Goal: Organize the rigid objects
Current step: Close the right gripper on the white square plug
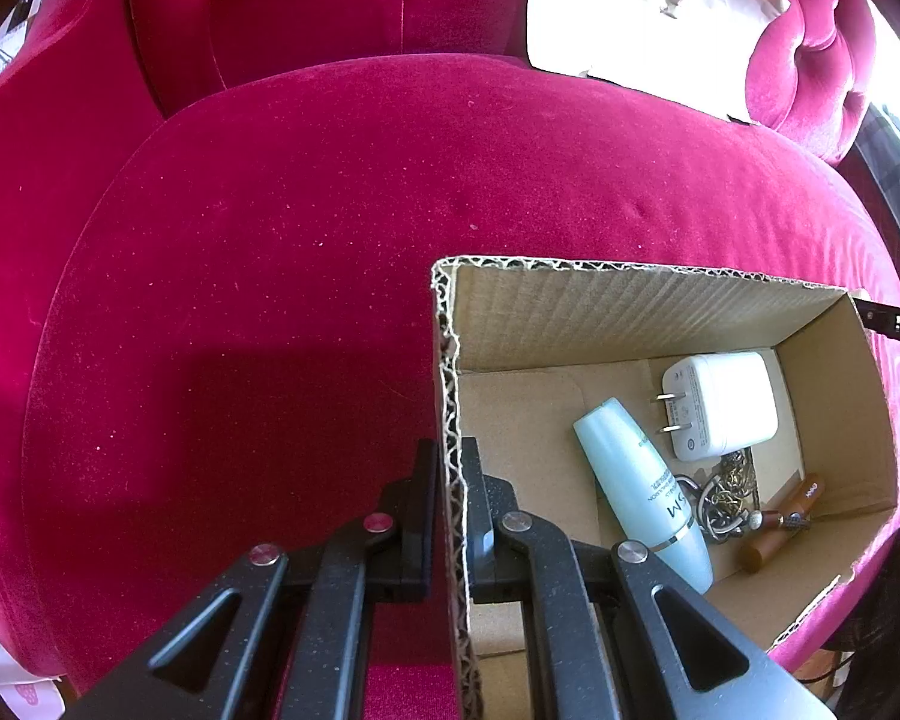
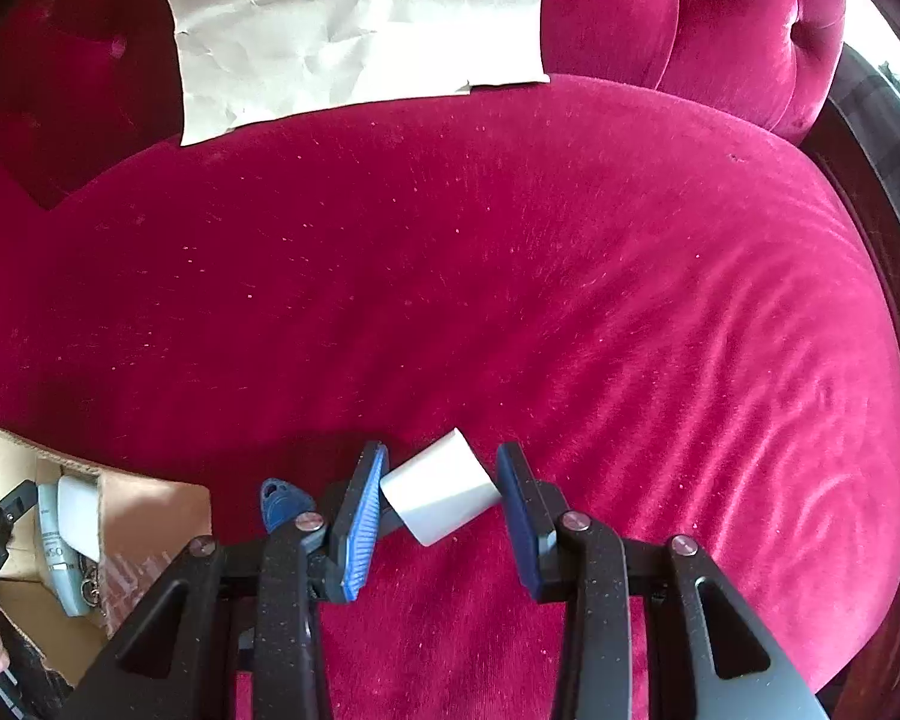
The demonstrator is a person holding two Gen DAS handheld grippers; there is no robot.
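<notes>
White block between spread right gripper fingers, contact unclear; left gripper clamps cardboard box wall.

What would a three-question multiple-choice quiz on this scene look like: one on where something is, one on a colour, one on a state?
1. Where is the plug adapter?
A. On the cushion
B. In the box
C. On the paper

2. What colour is the cushion?
A. Grey
B. Green
C. Crimson

3. What is the left gripper doing?
A. Clamping the box wall
B. Holding the bottle
C. Hanging open over the paper

Answers:
1 B: it lies on the box floor beside the bottle.
2 C: deep red velvet fills both views.
3 A: one finger sits outside the cardboard wall, one inside.
</notes>
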